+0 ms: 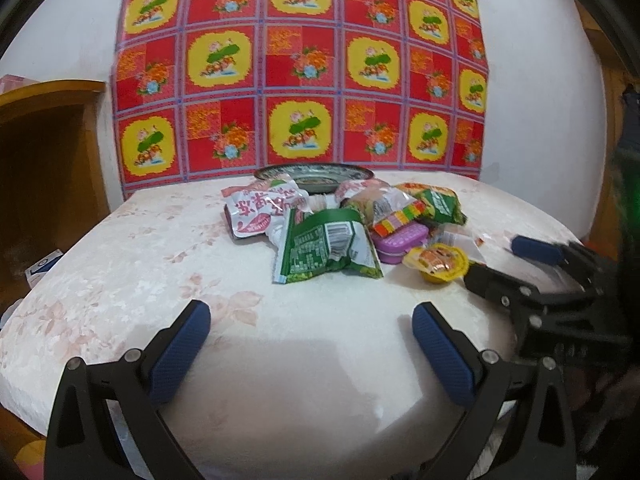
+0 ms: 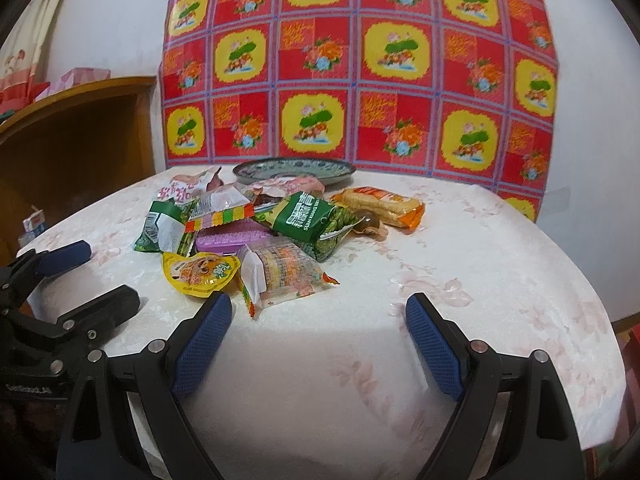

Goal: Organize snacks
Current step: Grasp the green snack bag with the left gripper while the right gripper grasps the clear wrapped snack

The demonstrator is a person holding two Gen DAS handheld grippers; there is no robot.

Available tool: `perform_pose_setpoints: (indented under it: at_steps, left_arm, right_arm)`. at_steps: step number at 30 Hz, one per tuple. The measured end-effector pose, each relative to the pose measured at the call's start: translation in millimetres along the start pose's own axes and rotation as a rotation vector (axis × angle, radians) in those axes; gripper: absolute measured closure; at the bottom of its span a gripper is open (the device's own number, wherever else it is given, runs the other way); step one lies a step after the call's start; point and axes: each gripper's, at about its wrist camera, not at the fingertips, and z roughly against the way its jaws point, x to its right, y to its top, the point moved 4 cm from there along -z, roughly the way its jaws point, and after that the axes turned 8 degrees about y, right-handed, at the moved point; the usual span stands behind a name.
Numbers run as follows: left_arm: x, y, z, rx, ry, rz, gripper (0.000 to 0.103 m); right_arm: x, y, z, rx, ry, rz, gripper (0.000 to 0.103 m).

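A pile of snacks lies on the white floral table [image 1: 120, 264], in front of a patterned plate [image 1: 316, 174] at the back, which also shows in the right wrist view [image 2: 294, 170]. It holds a green packet [image 1: 324, 252], a pink-and-white packet [image 1: 260, 208], a purple box [image 1: 400, 242], a yellow jelly cup [image 1: 438, 262] and an orange biscuit pack [image 2: 380, 204]. My left gripper [image 1: 312, 324] is open and empty, short of the pile. My right gripper [image 2: 318, 316] is open and empty; its left finger [image 2: 208, 324] is close to the yellow jelly cup [image 2: 202, 272] and a clear wafer pack [image 2: 280, 270].
A red-and-yellow patterned cloth [image 1: 300, 68] hangs on the wall behind the table. A wooden shelf [image 1: 44, 152] stands to the left. A small carton [image 2: 34, 222] sits beyond the table's left edge.
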Motion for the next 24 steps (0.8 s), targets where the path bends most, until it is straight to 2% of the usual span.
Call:
perform_pose_setpoints:
  at_steps: [5, 8, 10, 11, 13, 14, 15, 16, 18, 20, 24]
  left_arm:
    - [-0.8, 2.9, 1.3, -0.042, -0.067, -0.042, 0.006]
    - [1.3, 9.4, -0.5, -0.054, -0.090, -0.073, 0.009]
    - [0.5, 17.1, -3.6, -0.047, -0.068, -0.103, 0.009]
    - [0.0, 21.1, -5.1, -0.045, -0.062, -0.112, 0.009]
    - [-1.5, 30.3, -9.0, -0.051, -0.081, -0.107, 0.010]
    - [-3.0, 35.5, -11.7, -0.057, -0.098, -0.089, 0.013]
    - [-4.6, 40.2, -15.3, -0.066, -0.113, -0.069, 0.022]
    - [-5.6, 43.1, -19.3, -0.080, -0.123, -0.053, 0.027]
    - [-6.5, 48.9, -32.7, -0.136, -0.164, -0.017, 0.049]
    - [-5.9, 50.0, -42.4, -0.175, -0.195, 0.007, 0.055]
    - [-4.0, 54.5, -51.6, -0.189, -0.201, 0.027, 0.055]
  right_arm:
    - [3.3, 5.7, -5.6, -0.065, 0.037, 0.007, 0.014]
    - [5.6, 11.5, -13.0, -0.087, 0.055, 0.018, 0.022]
    - [6.0, 14.6, -16.7, -0.091, 0.078, 0.014, 0.040]
    - [6.3, 16.5, -19.2, -0.089, 0.099, 0.015, 0.044]
    - [2.6, 17.5, -21.9, -0.087, 0.121, 0.037, 0.060]
    - [0.2, 17.2, -22.4, -0.083, 0.130, 0.053, 0.065]
    - [-2.4, 17.0, -22.5, -0.077, 0.149, 0.063, 0.072]
    - [-3.6, 16.7, -22.2, -0.068, 0.155, 0.069, 0.072]
    - [-3.8, 14.2, -20.8, -0.054, 0.157, 0.074, 0.076]
    - [-2.8, 11.8, -17.7, -0.042, 0.172, 0.071, 0.080]
    - [0.6, 6.6, -10.0, -0.018, 0.206, 0.066, 0.090]
